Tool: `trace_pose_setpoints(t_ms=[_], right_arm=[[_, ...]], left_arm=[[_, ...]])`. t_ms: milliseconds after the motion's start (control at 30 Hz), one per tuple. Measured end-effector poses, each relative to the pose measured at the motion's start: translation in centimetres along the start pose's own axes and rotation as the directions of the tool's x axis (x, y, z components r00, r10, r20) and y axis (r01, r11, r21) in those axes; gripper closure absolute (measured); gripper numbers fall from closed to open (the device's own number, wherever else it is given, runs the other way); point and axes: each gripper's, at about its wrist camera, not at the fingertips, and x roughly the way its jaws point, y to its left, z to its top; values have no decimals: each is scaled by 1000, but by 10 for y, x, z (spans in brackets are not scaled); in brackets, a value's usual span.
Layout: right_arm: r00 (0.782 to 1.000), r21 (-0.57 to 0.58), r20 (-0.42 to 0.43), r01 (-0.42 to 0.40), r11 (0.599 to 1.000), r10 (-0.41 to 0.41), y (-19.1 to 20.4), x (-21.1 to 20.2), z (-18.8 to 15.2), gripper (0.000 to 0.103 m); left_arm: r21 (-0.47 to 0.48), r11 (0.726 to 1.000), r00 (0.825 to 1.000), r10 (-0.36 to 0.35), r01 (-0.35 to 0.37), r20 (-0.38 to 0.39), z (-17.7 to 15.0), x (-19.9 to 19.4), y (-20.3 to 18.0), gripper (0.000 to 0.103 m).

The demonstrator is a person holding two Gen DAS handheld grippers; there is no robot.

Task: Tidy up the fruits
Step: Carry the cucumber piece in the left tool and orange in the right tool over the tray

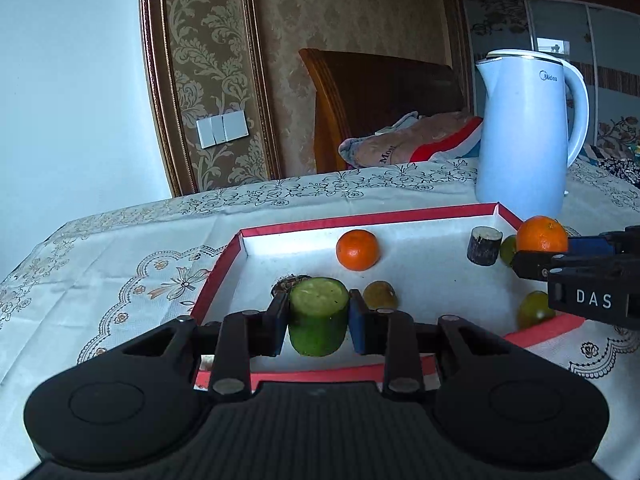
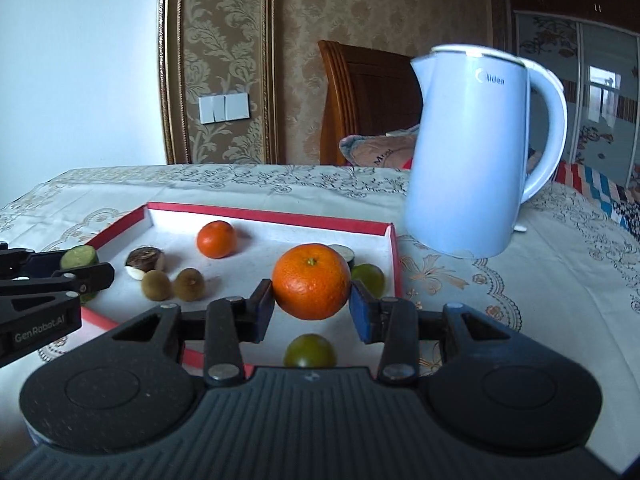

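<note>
Both grippers hold fruit: left gripper (image 1: pixel 319 318) squeezes a green chunk (image 1: pixel 319 316), right gripper (image 2: pixel 311 307) squeezes an orange (image 2: pixel 311 281). Maybe six fruits wait in the red tray (image 2: pixel 276 216).

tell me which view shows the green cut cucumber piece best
The left wrist view: the green cut cucumber piece sits centred, clamped in the left gripper. The right wrist view shows only its top behind that gripper's finger.

Red-rimmed tray (image 2: pixel 276 216), white inside: orange mandarin (image 2: pixel 216 239), green cuke chunk (image 1: pixel 319 316), brownish-olive fruits (image 2: pixel 189 284). Behind tray: pale-blue kettle (image 2: pixel 472 152); cream floral-lace tablecloth (image 1: pixel 120 248) underneath.
</note>
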Motion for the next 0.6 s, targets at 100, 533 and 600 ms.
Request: trace_pose_setpoints(t_ms=[100, 533, 600], right_arm=[[999, 1, -29, 17, 1000, -17, -2, 17, 1, 65], [991, -7, -129, 24, 1000, -25, 4, 57, -5, 65], [990, -5, -136, 24, 1000, -24, 4, 59, -5, 65]], left_arm=[[0, 1000, 1000, 10, -10, -11, 4, 13, -4, 73], [-16, 999, 998, 30, -31, -56, 2, 45, -5, 73], [-7, 999, 998, 32, -33, -48, 2, 45, -7, 73]])
